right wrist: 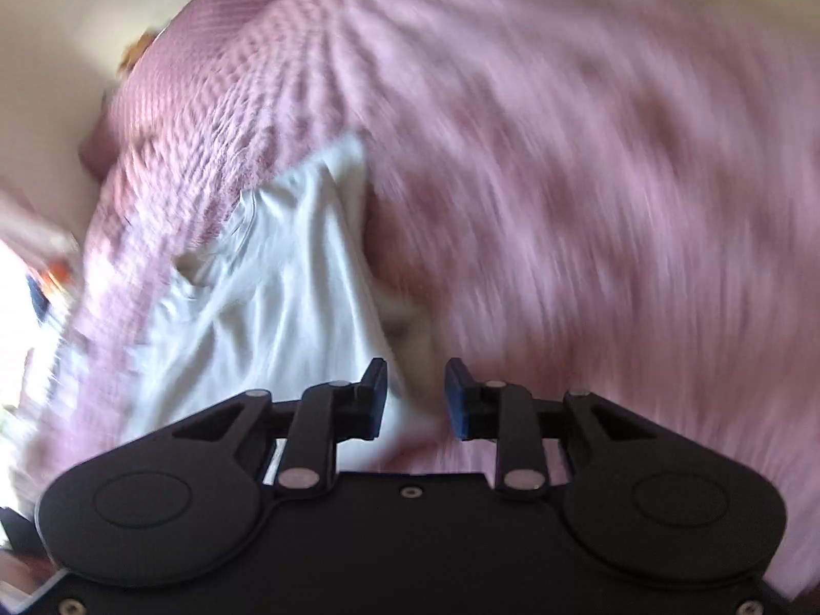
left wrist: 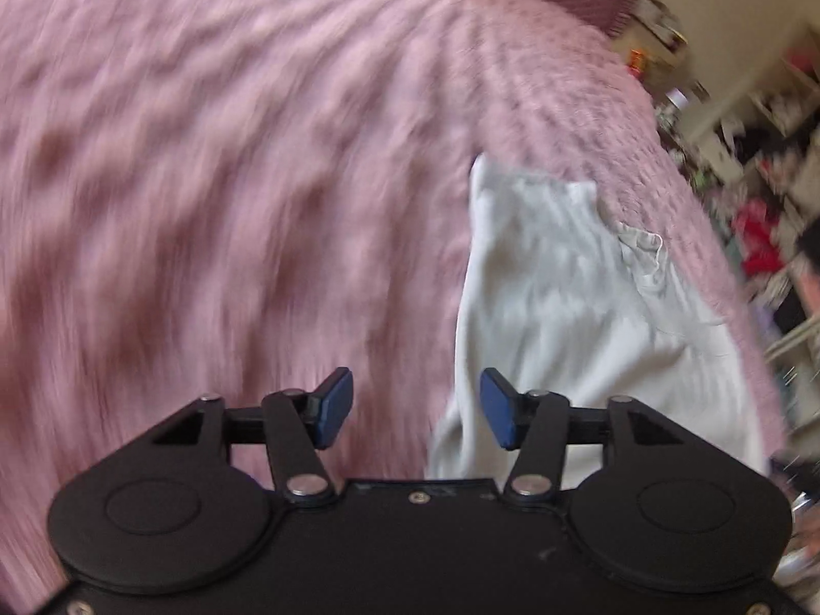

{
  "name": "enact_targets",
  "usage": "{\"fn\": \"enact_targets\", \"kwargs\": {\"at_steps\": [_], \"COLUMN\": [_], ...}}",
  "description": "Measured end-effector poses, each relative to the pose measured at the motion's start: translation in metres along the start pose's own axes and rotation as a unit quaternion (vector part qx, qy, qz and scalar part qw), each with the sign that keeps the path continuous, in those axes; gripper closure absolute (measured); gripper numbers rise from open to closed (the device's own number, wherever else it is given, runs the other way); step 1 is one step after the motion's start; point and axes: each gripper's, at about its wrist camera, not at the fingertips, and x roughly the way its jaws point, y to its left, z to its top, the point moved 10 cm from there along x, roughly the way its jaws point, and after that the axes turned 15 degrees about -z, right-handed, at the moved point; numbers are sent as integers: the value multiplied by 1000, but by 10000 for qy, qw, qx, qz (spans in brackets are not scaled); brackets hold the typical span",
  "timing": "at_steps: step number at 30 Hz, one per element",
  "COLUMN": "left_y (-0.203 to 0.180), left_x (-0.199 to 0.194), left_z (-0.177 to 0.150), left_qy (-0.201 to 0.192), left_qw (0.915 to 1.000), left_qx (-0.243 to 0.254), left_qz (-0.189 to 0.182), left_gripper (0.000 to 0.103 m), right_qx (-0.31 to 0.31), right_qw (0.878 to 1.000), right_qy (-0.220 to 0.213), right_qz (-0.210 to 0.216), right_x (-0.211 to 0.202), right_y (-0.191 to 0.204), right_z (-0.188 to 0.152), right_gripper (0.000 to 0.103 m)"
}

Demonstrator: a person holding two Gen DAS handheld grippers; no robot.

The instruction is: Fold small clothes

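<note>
A small white garment lies crumpled on a pink fuzzy blanket, near the bed's edge. It also shows in the right wrist view. My left gripper is open and empty, above the garment's left edge. My right gripper is open and empty, above the garment's right edge, with the blanket beyond. Both views are motion-blurred.
The bed's edge drops off at the right in the left wrist view, with cluttered shelves and a red item beyond. In the right wrist view a cream wall lies past the bed's left edge.
</note>
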Motion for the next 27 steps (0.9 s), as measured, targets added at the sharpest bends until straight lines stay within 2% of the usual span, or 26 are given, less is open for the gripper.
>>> {"fn": "enact_targets", "kwargs": {"at_steps": [2, 3, 6, 9, 11, 18, 21, 24, 27], "left_y": [-14, -21, -35, -43, -45, -44, -39, -35, -30], "left_x": [17, 29, 66, 102, 123, 163, 169, 171, 172], "left_z": [27, 40, 71, 87, 90, 88, 83, 85, 87], "left_qy": [-144, -216, -458, -460, -394, -167, -106, -110, -81], "left_qw": [9992, 9982, 9945, 9921, 9927, 9904, 9910, 9917, 9938], "left_qx": [380, 544, 945, 1155, 1133, 1326, 1278, 1204, 1052], "left_qz": [-63, -134, 19, 156, 156, 349, 373, 434, 361], "left_gripper": [41, 41, 41, 41, 43, 46, 45, 46, 46], "right_qx": [-429, -620, -913, -1057, -1256, -1607, -1774, -1859, -1873], "right_qw": [9972, 9946, 9888, 9812, 9789, 9751, 9715, 9689, 9718], "right_qy": [-593, -820, -1181, -1568, -1514, -1402, -1425, -1440, -1265], "right_qz": [-183, -124, 18, -386, -554, -601, -658, -773, -673], "right_x": [-5, -4, 14, 44, 61, 87, 100, 110, 118], "right_y": [25, 41, 82, 101, 112, 115, 127, 127, 127], "right_z": [27, 39, 69, 98, 98, 89, 91, 96, 96], "right_gripper": [77, 77, 72, 71, 71, 71, 71, 60, 60]}}
